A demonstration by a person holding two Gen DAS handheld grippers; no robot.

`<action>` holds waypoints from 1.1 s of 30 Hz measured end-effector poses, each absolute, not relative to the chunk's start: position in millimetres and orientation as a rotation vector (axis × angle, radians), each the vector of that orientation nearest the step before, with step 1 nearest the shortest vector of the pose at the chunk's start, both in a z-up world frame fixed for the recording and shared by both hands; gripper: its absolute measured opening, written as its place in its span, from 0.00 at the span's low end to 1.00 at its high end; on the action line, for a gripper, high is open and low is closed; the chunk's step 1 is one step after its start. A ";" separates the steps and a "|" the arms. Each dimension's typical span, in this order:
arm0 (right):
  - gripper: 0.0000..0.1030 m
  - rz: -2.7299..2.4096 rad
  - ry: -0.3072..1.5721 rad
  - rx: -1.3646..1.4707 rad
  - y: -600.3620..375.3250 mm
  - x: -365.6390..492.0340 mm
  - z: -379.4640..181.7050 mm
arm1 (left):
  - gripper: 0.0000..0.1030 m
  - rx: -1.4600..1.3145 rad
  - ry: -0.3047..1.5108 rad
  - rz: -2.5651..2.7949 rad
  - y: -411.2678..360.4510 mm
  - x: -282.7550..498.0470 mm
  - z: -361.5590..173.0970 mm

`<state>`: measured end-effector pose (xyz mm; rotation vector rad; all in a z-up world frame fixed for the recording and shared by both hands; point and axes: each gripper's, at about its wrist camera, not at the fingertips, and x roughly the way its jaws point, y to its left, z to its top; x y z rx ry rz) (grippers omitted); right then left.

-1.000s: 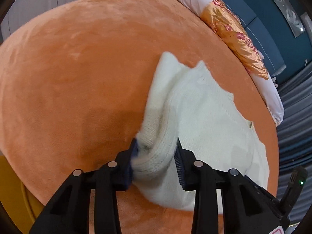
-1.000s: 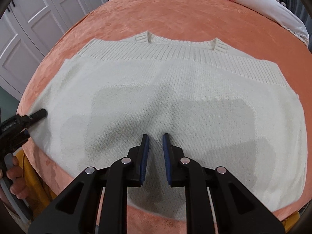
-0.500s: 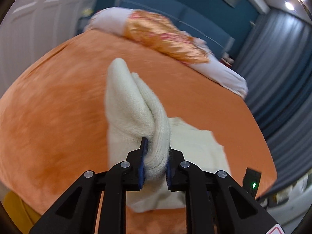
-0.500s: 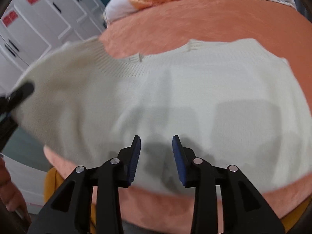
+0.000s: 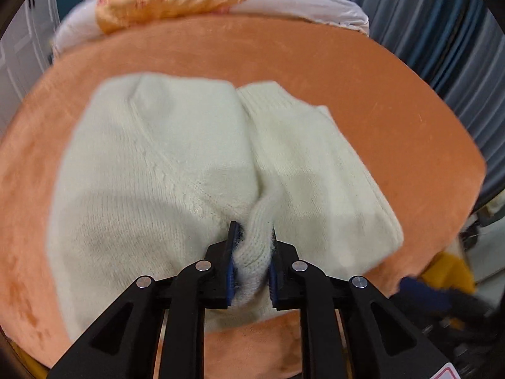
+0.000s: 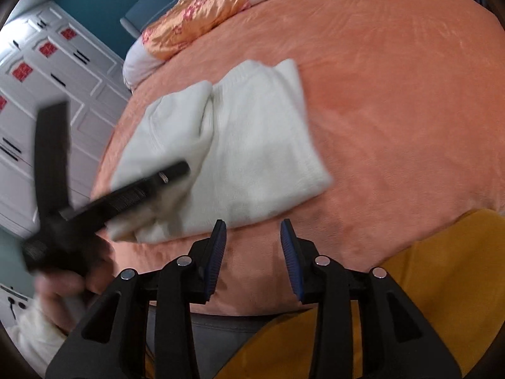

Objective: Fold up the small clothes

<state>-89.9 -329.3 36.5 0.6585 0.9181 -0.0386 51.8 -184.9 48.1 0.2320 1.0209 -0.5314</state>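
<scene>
A cream knit sweater (image 5: 176, 158) lies on the orange bed cover (image 5: 363, 88), its left part folded over the rest. My left gripper (image 5: 253, 230) grips a bunched ribbed fold at the sweater's near edge; its jaws are opening, and the knit still fills the gap between the pads. In the right wrist view the sweater (image 6: 258, 145) lies as a folded rectangle. The left tool's black body (image 6: 104, 202), blurred, reaches onto its near left corner. My right gripper (image 6: 253, 224) hangs over bare cover just in front of the sweater, its jaws opening with nothing between them.
An orange-gold satin pillow (image 5: 173, 3) on white bedding lies at the bed's far end. A white wardrobe (image 6: 47, 79) stands to the left and grey-blue curtains (image 5: 442, 38) to the right. Yellow fabric (image 6: 426, 278) hangs at the near bed edge. A hand (image 6: 63, 287) holds the left tool.
The left gripper carried the sweater's side across and laid it over the rest. The right gripper opened and drew back off the sweater to the near bed edge.
</scene>
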 end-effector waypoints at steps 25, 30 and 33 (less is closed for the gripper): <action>0.19 0.306 0.837 0.752 -271.5 50.1 103.2 | 0.81 0.069 1.019 -0.283 -37.8 39.4 32.3; 0.19 0.166 0.748 0.720 -332.3 4.0 110.7 | 0.82 0.018 1.047 -0.297 -36.2 45.7 29.5; 0.20 0.022 0.964 0.685 -361.8 6.0 40.1 | 0.81 0.008 1.078 -0.310 -47.1 50.6 21.7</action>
